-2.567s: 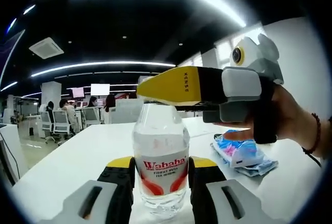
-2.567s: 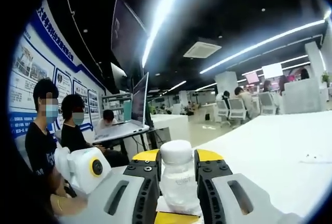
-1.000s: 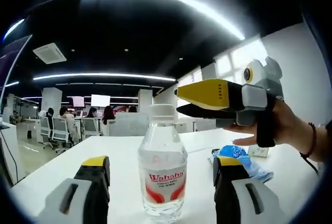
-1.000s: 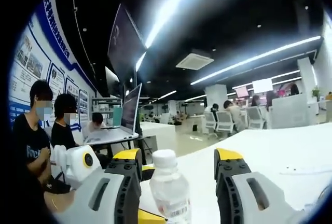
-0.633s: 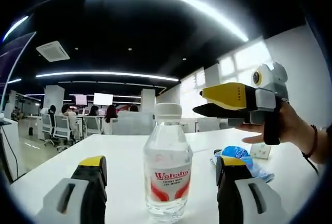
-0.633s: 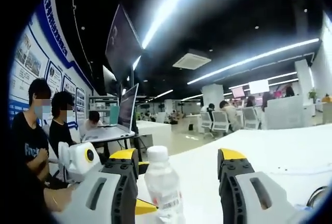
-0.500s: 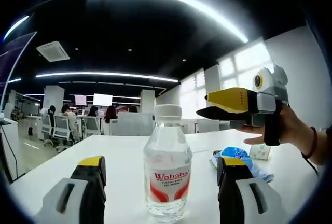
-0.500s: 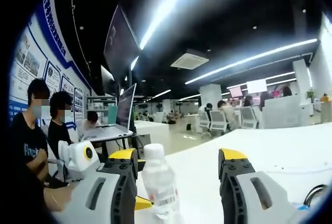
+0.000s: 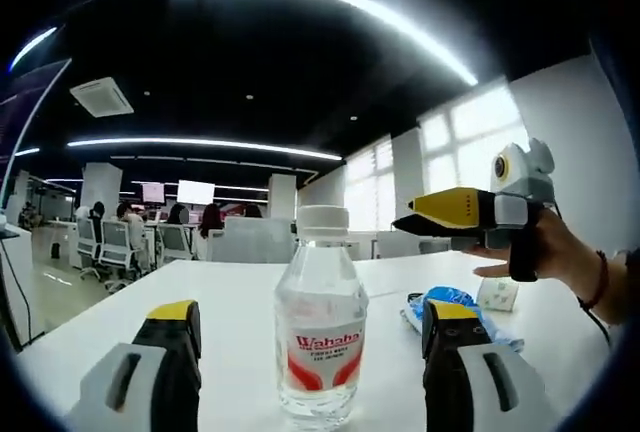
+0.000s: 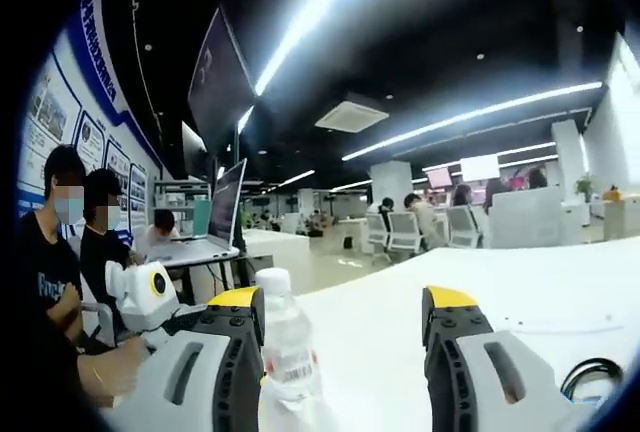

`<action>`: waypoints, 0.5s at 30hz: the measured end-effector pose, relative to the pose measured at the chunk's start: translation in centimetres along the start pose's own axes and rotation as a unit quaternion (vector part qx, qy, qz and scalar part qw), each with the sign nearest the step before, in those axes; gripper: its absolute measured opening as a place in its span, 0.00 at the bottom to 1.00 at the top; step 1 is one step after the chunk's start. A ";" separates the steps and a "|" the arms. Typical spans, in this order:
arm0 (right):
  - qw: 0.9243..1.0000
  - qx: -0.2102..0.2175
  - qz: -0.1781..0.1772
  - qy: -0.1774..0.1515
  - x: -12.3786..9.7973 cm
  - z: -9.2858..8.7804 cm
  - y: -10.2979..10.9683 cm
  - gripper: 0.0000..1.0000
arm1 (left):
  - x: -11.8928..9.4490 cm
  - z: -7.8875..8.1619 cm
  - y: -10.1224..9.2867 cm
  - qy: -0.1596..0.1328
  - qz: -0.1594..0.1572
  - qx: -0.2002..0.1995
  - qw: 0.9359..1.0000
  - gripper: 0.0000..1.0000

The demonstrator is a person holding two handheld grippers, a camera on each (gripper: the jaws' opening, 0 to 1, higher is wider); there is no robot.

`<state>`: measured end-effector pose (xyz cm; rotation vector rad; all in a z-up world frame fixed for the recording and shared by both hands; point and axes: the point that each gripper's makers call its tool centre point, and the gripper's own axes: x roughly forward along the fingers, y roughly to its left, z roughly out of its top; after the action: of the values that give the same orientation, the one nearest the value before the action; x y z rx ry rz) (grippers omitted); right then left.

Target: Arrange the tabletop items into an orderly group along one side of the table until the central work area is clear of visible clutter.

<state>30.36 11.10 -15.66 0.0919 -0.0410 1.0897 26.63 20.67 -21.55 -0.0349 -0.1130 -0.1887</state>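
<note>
1. Water bottle point(image 9: 321, 327) stands upright on the white table point(image 9: 230, 302), between the spread jaws of the left gripper point(image 9: 310, 352) and touching neither; it is clear, with a white cap and a red-lettered label, and I cannot tell how full it is.
2. Right gripper point(image 10: 340, 342) is also spread wide with nothing between its jaws; the same bottle point(image 10: 288, 347) stands just beside its left jaw.
3. Blue and white packet point(image 9: 452, 304) lies on the table to the right of the bottle, with a small white box point(image 9: 497, 294) just past it.
4. Right gripper point(image 9: 470, 214) hangs above the packet in the left gripper view, held in a hand point(image 9: 560, 257).
5. Office chairs point(image 9: 120, 242) and seated people are far behind.
</note>
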 end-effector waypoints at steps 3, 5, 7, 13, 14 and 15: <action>1.000 0.000 -0.003 0.002 -0.2 0.0 -0.3 0.61 | 0.0 0.1 -0.1 -0.002 -0.001 0.000 1.000 0.91; 1.000 -0.007 -0.007 0.003 -0.4 0.1 -0.5 0.61 | -0.1 0.1 0.0 -0.001 -0.001 0.001 1.000 0.91; 1.000 -0.011 -0.010 0.003 -0.6 0.2 -0.7 0.61 | -0.1 0.1 -0.1 -0.001 -0.001 0.002 1.000 0.91; 1.000 -0.011 -0.012 -0.001 -1.0 0.6 -0.9 0.61 | 0.0 0.0 -0.1 0.001 -0.001 0.003 1.000 0.92; 1.000 -0.013 -0.014 -0.001 -1.1 0.6 -1.0 0.61 | 0.0 0.0 -0.1 0.001 -0.001 0.003 1.000 0.92; 1.000 -0.016 -0.015 -0.001 -1.2 0.6 -1.0 0.61 | 0.0 0.0 -0.1 0.001 0.000 0.003 1.000 0.92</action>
<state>30.73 9.52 -15.17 0.0654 -0.0583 1.0593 26.61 20.59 -21.58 -0.0277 -0.1110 -0.1893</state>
